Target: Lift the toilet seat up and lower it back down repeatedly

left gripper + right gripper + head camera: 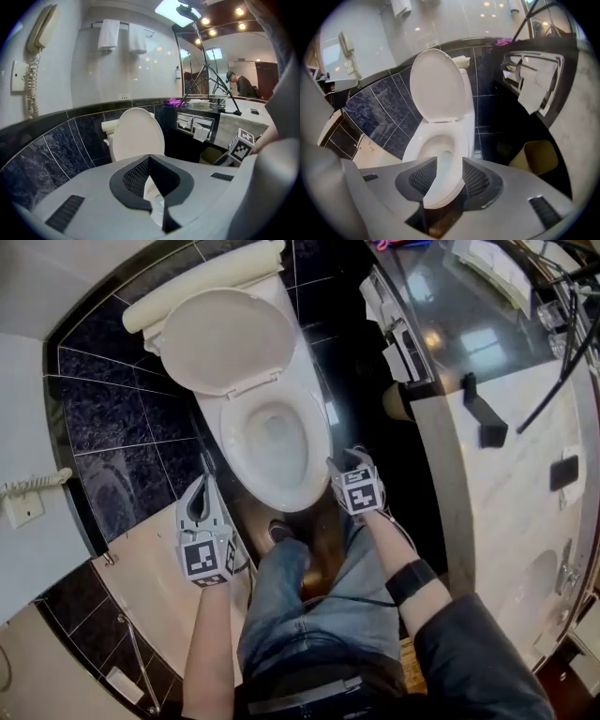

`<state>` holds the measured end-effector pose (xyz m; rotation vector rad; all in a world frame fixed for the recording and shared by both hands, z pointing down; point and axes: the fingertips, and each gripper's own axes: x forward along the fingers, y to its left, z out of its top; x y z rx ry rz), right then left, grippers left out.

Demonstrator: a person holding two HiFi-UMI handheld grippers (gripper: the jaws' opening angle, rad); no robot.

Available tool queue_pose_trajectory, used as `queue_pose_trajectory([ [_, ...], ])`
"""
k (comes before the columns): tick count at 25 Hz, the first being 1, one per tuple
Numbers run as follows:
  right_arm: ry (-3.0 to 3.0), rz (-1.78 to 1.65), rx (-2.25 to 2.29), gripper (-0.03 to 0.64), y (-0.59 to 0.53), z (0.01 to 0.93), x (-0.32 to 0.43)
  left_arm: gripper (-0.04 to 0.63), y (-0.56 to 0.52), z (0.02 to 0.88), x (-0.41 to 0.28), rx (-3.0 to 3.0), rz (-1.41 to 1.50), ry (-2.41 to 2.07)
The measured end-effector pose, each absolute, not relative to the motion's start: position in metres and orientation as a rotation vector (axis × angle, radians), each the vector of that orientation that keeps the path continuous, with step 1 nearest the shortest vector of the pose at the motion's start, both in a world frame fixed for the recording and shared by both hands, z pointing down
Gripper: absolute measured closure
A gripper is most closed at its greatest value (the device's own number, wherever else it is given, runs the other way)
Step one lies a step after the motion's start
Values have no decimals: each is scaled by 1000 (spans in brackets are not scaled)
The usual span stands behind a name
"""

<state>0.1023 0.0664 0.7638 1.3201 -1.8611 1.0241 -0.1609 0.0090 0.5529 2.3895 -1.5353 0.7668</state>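
Seat and lid cannot be told apart by eye. One white oval toilet seat (220, 343) stands raised against the tank (202, 282), at 11 o'clock from the single bowl (317, 474). Two claws are present. The right claw (345, 461), at the bowl's 4 o'clock, has its jaws apart and empty. The left claw (204, 484), at 8 o'clock, has its tips together, gripping nothing.
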Motion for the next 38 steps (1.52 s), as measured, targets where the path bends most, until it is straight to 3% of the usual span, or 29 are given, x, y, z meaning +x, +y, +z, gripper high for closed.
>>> queue_pose_trajectory([
  [8, -1741, 1298, 1364, 426, 94, 897, 113, 598, 15, 611, -153, 2398, 811, -1507],
  [15, -1701, 1673, 1439, 428, 103, 946, 102, 598, 19, 645, -147, 2403, 852, -1459],
  [21, -1779, 1833, 1441, 471, 99, 956, 91, 598, 24, 663, -154, 2373, 870, -1451],
  [38, -1757, 1997, 1388, 486, 97, 943, 94, 598, 34, 677, -144, 2352, 870, -1421],
])
